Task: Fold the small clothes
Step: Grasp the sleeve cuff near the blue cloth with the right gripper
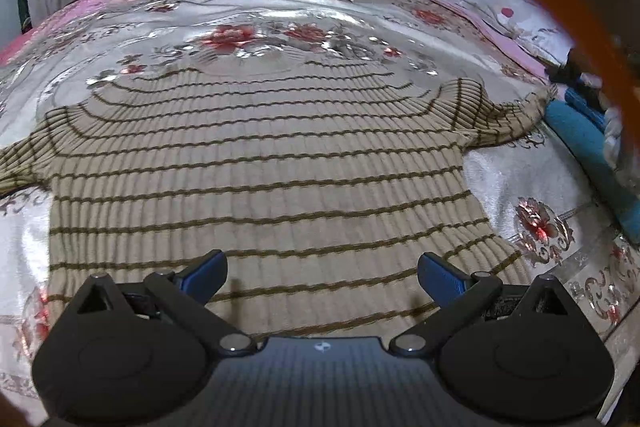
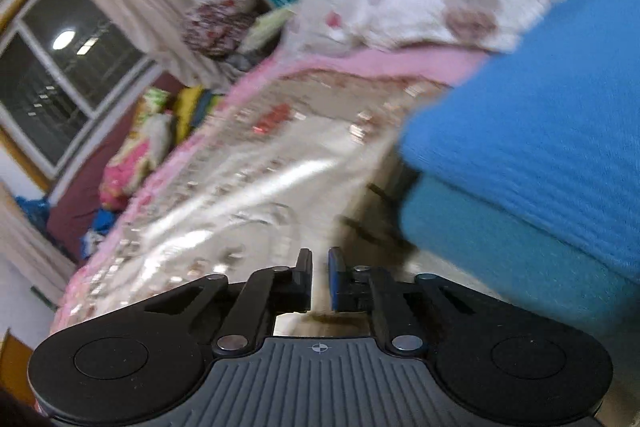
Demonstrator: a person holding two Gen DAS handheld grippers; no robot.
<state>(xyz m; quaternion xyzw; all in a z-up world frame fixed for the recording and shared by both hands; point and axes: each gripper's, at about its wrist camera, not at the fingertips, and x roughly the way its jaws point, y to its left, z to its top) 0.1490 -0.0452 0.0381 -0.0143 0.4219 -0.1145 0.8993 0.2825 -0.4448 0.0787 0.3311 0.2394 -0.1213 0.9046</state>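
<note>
Hovering low over the striped sweater point(image 1: 256, 163), the left tongs point(image 1: 322, 273) stand wide open and empty; the garment lies spread flat on the floral bedspread point(image 1: 280, 15), sleeves out, probably laid ready for folding; in the blurred right view, the right tongs point(image 2: 320, 279) are nearly closed, gripping nothing, beside stacked blue knitwear point(image 2: 532, 155), seemingly already folded

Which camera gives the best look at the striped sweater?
The left wrist view: the striped sweater lies spread flat on the bedspread, nearly whole. The blurred right wrist view shows only a small striped patch beside folded blue clothes.
</note>
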